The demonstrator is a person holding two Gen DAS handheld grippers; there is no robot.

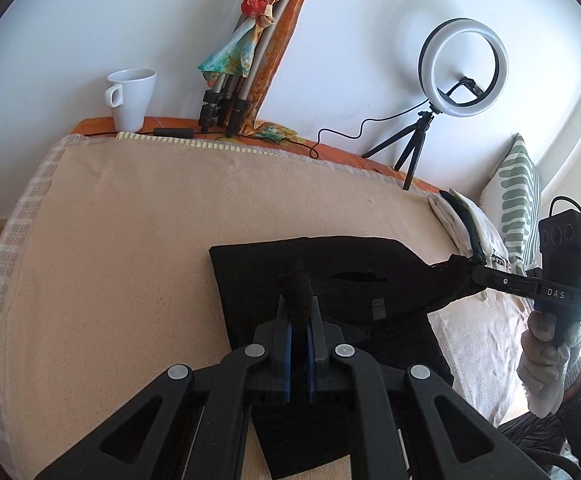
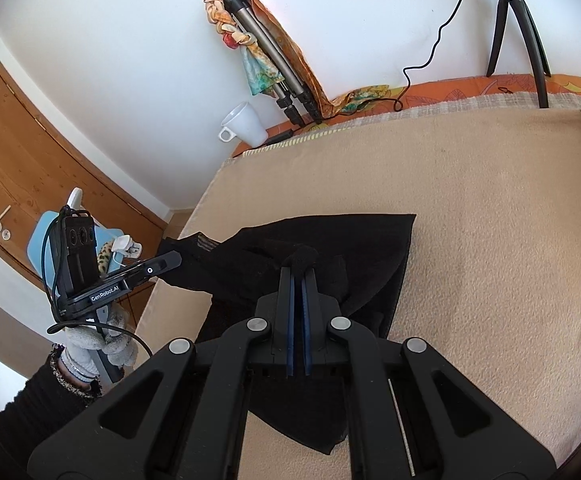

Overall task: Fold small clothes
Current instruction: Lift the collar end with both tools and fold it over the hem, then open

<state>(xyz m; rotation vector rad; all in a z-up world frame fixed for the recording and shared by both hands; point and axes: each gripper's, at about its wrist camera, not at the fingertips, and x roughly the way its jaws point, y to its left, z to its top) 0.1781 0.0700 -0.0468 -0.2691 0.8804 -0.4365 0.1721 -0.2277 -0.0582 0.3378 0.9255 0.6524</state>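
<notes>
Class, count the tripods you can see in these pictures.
2: a folded tripod wrapped in a scarf leans on the wall; a small tripod holds the ring light. Others may be hidden.

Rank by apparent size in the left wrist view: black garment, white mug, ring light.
1. black garment, though nearness to the camera enlarges it
2. ring light
3. white mug, smallest, though only slightly smaller

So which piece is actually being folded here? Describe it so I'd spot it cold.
Start at the beige blanket covering the bed. Near its front edge lies a black garment, pinched by the left hand-held gripper and the right hand-held gripper. It is the only dark fabric there; the folded cloths by the striped pillow are pale.
</notes>
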